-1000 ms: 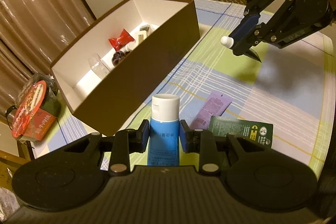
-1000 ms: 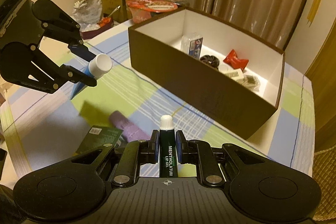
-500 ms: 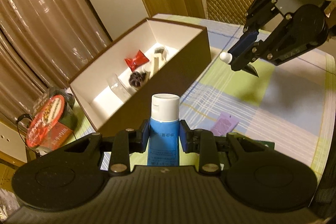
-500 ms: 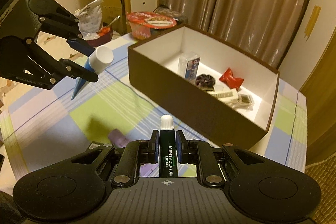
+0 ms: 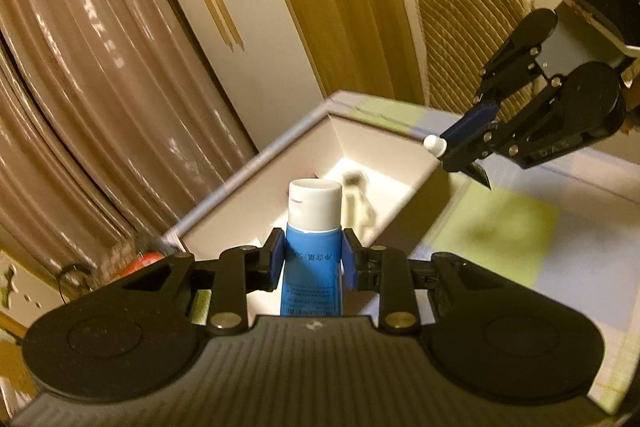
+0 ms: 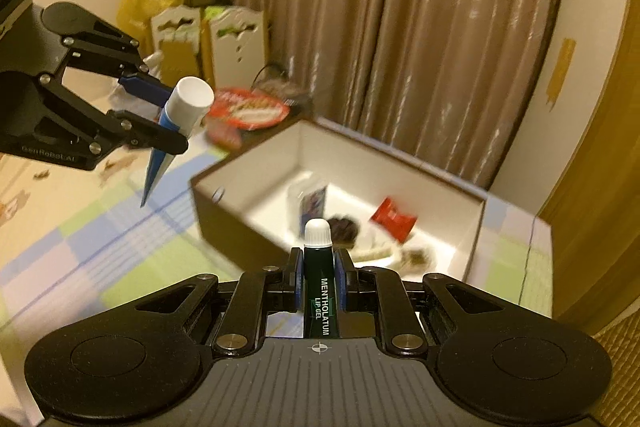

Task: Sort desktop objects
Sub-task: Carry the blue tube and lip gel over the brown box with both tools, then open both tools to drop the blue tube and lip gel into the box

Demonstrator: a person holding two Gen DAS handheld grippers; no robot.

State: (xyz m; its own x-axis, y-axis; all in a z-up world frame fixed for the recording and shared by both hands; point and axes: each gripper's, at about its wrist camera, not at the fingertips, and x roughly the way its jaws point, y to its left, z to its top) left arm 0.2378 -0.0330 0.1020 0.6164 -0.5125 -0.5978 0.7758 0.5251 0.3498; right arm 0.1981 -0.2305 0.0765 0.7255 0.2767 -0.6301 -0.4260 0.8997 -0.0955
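A brown box with a white inside (image 5: pixel 384 155) (image 6: pixel 248 223) stands on the checked tablecloth (image 5: pixel 520 227). My left gripper (image 5: pixel 313 255) is shut on a blue tube with a white cap (image 5: pixel 314 247), held in the air at the box's near side. My right gripper (image 6: pixel 318 271) is shut on a dark green lip gel tube with a white cap (image 6: pixel 318 283), raised just short of the box. In the left wrist view the right gripper (image 5: pixel 460 147) hangs over the box's right corner. In the right wrist view the left gripper (image 6: pixel 168 123) with the blue tube (image 6: pixel 180 115) is up at the left.
Inside the box lie a red wrapper (image 6: pixel 394 219), a small clear packet (image 6: pixel 312 203), a dark round item (image 6: pixel 344 227) and pale bits. A red-lidded food tub (image 6: pixel 248 111) sits beyond the box. Curtains (image 6: pixel 400 27), bags and a quilted chair (image 5: pixel 472 39) surround the table.
Both grippers have risen and moved toward the box, each still holding its tube. The purple sachet and green packet on the cloth have dropped out of view.
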